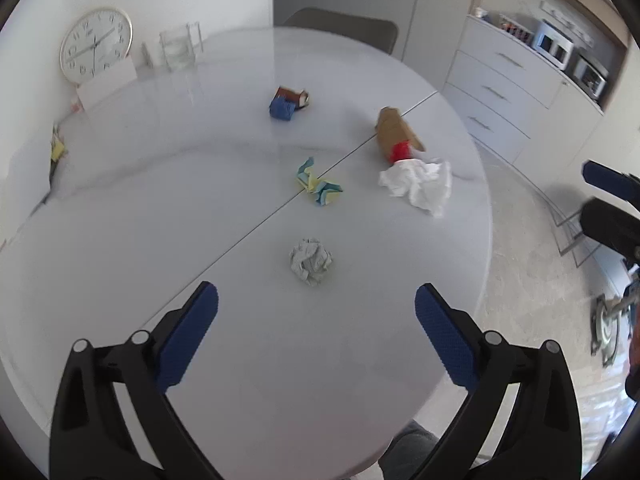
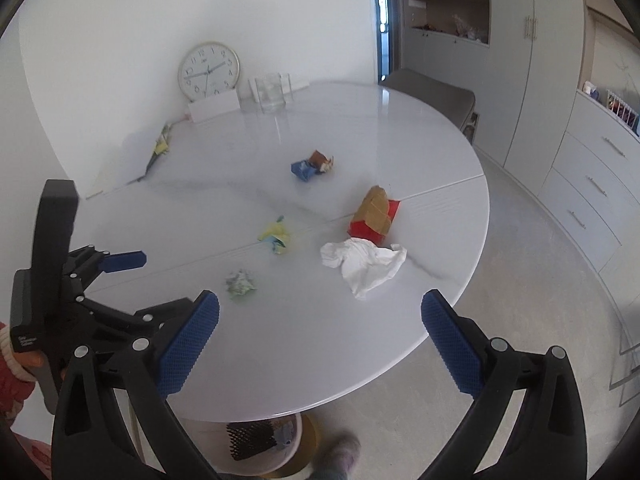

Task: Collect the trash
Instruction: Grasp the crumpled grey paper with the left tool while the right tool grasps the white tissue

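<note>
Several pieces of trash lie on the round white table [image 1: 120, 240]. A crumpled grey paper ball [image 1: 311, 261] [image 2: 240, 284] sits nearest. A yellow-blue wrapper [image 1: 318, 186] [image 2: 276, 236], a white crumpled tissue [image 1: 418, 186] [image 2: 364, 264], a brown-and-red carton [image 1: 396, 134] [image 2: 374, 214] and a blue-and-brown wrapper [image 1: 288, 104] [image 2: 312, 164] lie farther off. My left gripper [image 1: 316, 312] is open and empty, just short of the paper ball. My right gripper [image 2: 320, 316] is open and empty over the table's near edge. The left gripper also shows in the right wrist view [image 2: 120, 280].
A wall clock [image 1: 96, 44] [image 2: 208, 70], a white box [image 2: 214, 106] and a clear glass container [image 2: 272, 92] stand at the table's far side. A waste bin [image 2: 260, 444] sits under the table's near edge. Drawers [image 1: 500, 92] line the right wall. A chair [image 2: 432, 92] stands behind the table.
</note>
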